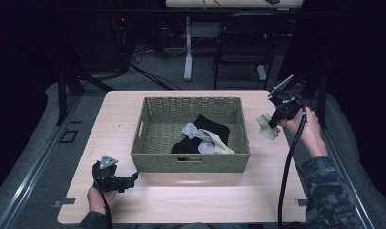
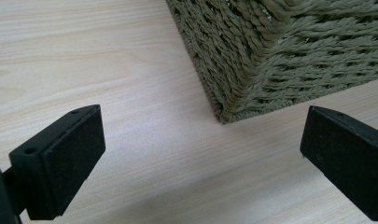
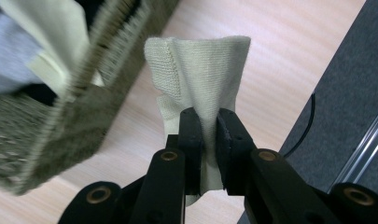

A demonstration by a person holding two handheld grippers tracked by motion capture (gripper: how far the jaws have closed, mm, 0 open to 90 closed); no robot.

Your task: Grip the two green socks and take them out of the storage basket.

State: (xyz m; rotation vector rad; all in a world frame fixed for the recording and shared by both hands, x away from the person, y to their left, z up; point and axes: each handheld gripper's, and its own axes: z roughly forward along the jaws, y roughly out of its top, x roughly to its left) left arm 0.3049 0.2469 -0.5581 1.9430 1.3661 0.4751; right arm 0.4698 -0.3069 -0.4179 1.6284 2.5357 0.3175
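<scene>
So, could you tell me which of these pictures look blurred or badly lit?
Right gripper view: the basket is smeared, the cream cloth sharp. Left gripper view: crisp and evenly lit. High view: dark surroundings, with a bright patch on the table.

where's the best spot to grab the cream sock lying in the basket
Probably from above, on the cream sock's raised fold where it drapes over the black garment. The basket walls block a sideways approach, and that fold stands clear of the grey sock.
</scene>
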